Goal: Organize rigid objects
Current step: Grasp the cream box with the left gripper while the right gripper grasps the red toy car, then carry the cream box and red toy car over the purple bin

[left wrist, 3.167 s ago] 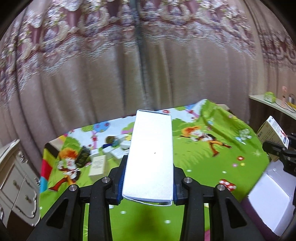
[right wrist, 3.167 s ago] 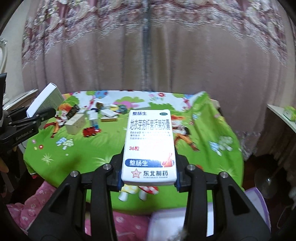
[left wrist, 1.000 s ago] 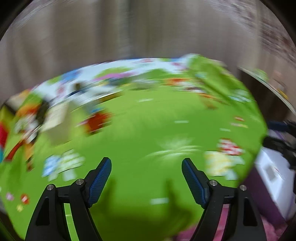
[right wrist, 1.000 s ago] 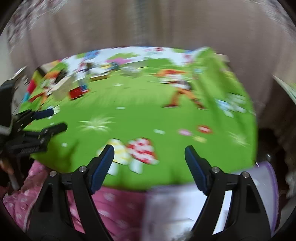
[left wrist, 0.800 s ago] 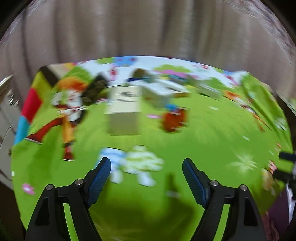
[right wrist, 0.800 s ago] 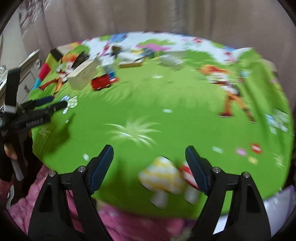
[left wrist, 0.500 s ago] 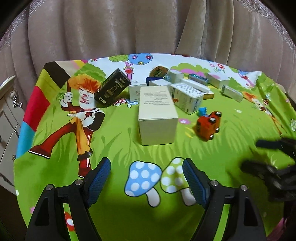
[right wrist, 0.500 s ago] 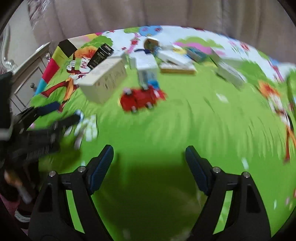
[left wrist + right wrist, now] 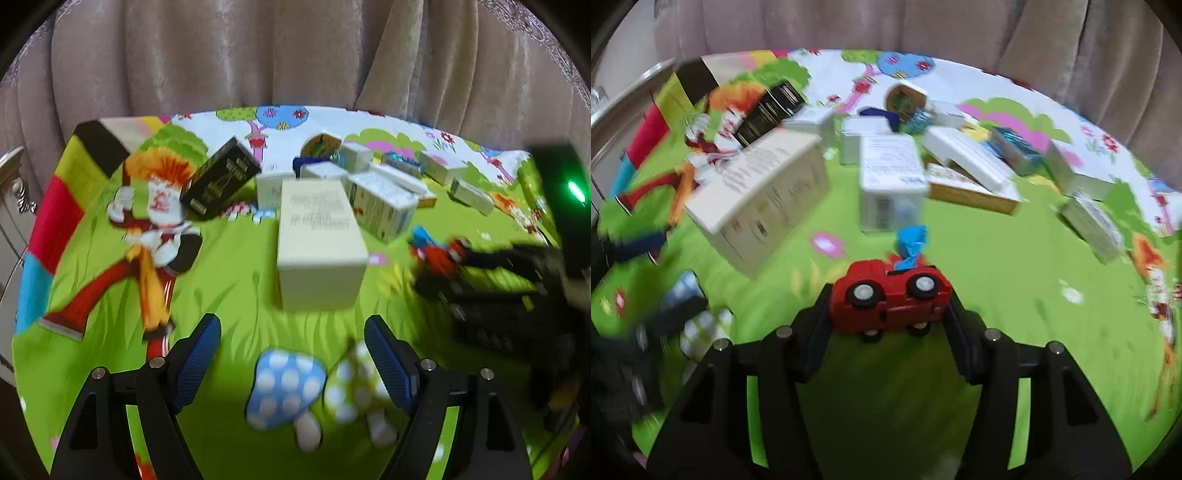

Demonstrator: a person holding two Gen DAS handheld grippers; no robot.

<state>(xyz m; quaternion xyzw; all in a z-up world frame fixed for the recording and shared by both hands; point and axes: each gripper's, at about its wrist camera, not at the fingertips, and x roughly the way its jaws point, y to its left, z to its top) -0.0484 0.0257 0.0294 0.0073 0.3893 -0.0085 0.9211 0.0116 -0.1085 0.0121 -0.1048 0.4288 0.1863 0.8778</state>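
The right tongs [image 9: 890, 314] have just closed around the red car [image 9: 890, 301] on the desk [image 9: 1015, 288], pinching its ends. The left tongs [image 9: 293, 347] hang spread and empty short of the cream box [image 9: 319, 243]. The car's rounded ends could let it slip or roll when lifted, and it might knock the boxes [image 9: 890, 173] crowded just behind.

The surface [image 9: 229, 280] wears a bright green cloth printed with cartoon figures and spotted blue and green mushrooms. The toy car [image 9: 890, 299] is red with white wheels. A cream box [image 9: 317, 240], a black box [image 9: 221, 181] with gold print; beige curtains [image 9: 258, 55].
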